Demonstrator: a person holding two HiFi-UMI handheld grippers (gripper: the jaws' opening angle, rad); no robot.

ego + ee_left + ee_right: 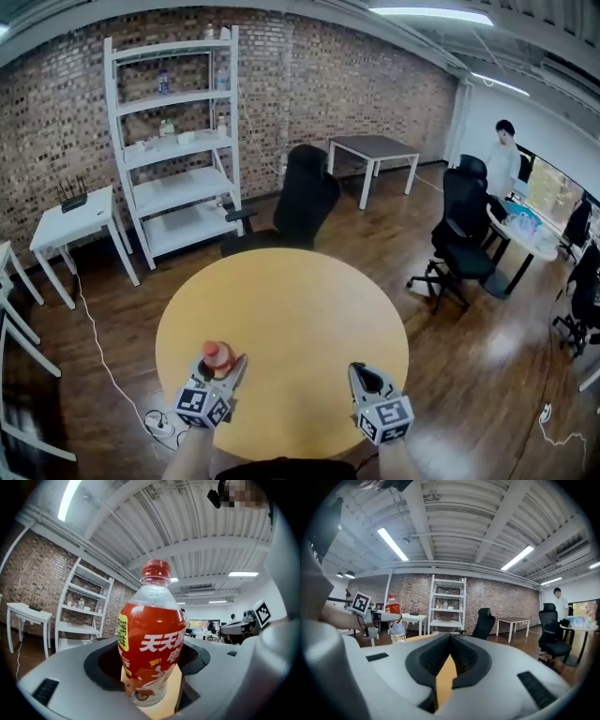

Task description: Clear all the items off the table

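Note:
A clear bottle [217,357] with a red cap and red label stands upright between the jaws of my left gripper [228,369], which is shut on it over the near left part of the round yellow table [291,309]. The left gripper view shows the bottle [152,634] filling the middle, pinched low down by the left gripper [152,688]. My right gripper [362,371] is over the table's near right edge, shut with nothing in it; its tips meet in the right gripper view [450,639]. That view also shows the bottle [395,620] at the left.
Behind the table stand a black office chair [305,202], a white shelf unit [178,141] against the brick wall, a small white table [75,220] and a grey table [375,150]. More black chairs [464,234] and a person [504,155] are at the right. A power strip [159,427] lies on the floor.

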